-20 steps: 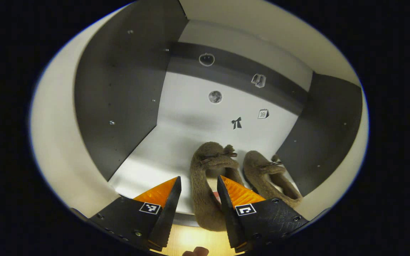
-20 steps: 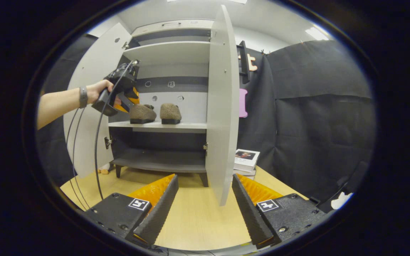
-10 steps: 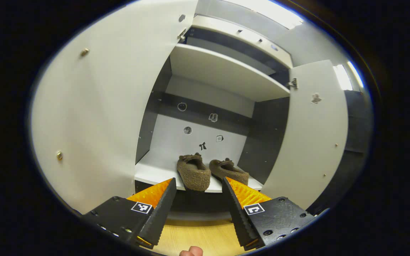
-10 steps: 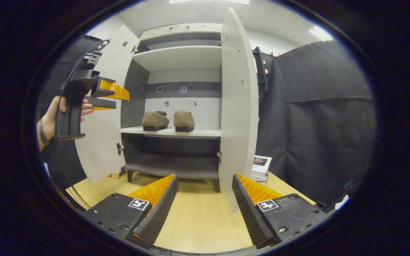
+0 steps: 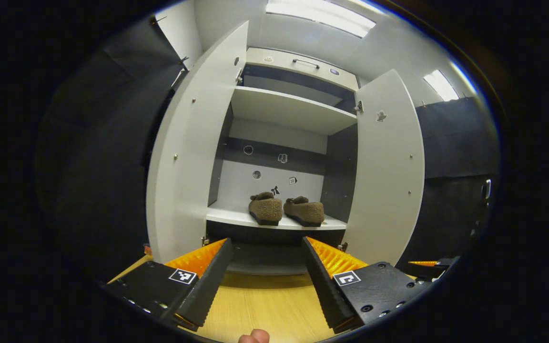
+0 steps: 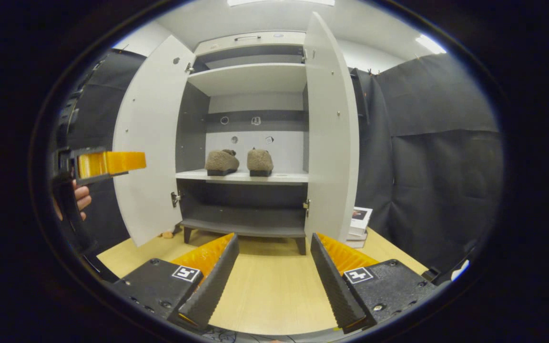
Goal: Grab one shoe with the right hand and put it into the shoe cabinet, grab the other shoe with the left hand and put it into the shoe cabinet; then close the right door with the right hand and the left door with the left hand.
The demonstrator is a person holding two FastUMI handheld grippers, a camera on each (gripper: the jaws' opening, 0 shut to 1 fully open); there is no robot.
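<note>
Two fuzzy brown shoes stand side by side on the middle shelf of the shoe cabinet: one shoe on the left, the other shoe on the right. In the right gripper view they are the left shoe and the right shoe. Both doors stand wide open: left door, right door. My left gripper is open and empty, well back from the cabinet. My right gripper is open and empty too, in front of the right door. The left gripper also shows at the left there, held by a hand.
The cabinet stands on a light wooden table. A stack of books lies to the right of the cabinet. The lower shelf holds nothing. Black cloth walls the booth on the right.
My left gripper has pulled back out of the cabinet, leaving its shoe on the shelf beside the other. The right gripper has shifted a little, so the cabinet sits more centred.
</note>
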